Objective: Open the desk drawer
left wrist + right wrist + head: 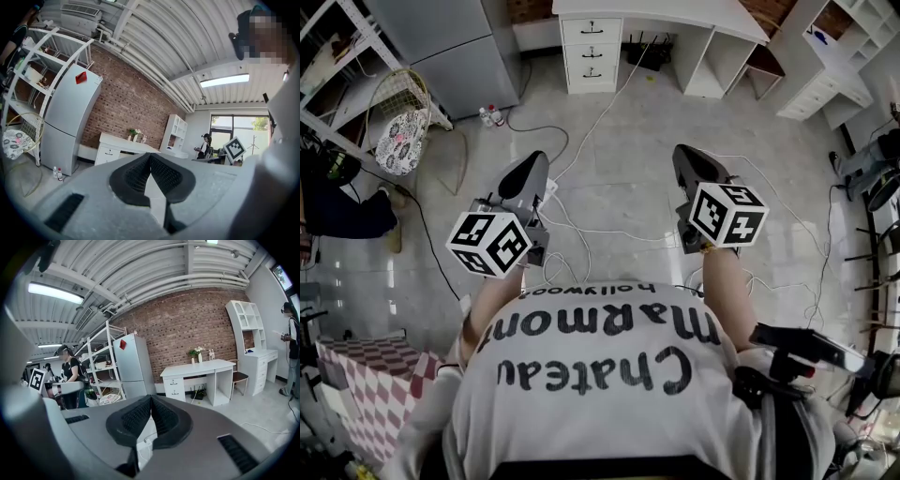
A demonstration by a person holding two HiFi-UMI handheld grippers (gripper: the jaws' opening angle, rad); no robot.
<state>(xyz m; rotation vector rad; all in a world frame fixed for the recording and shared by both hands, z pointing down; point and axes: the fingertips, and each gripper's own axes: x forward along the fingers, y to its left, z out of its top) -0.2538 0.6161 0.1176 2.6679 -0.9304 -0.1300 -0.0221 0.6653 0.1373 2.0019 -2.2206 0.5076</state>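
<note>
The white desk (661, 11) stands far across the floor at the top of the head view, with its stack of three drawers (592, 52) all pushed in. In the right gripper view the desk (199, 367) and its drawers (174, 386) show against the brick wall. The left gripper view catches the desk (123, 142) too. My left gripper (528, 171) and right gripper (691, 159) are held out at waist height, far short of the desk. Both are shut with nothing between the jaws, as the left gripper (150, 157) and right gripper (151, 399) views show.
A grey fridge (459, 47) and a metal rack (337, 56) stand at the left. A wire basket with a patterned cushion (401, 136) and two small bottles (490, 115) sit near it. Cables (600, 220) trail over the floor. White cabinets (825, 80) line the right side.
</note>
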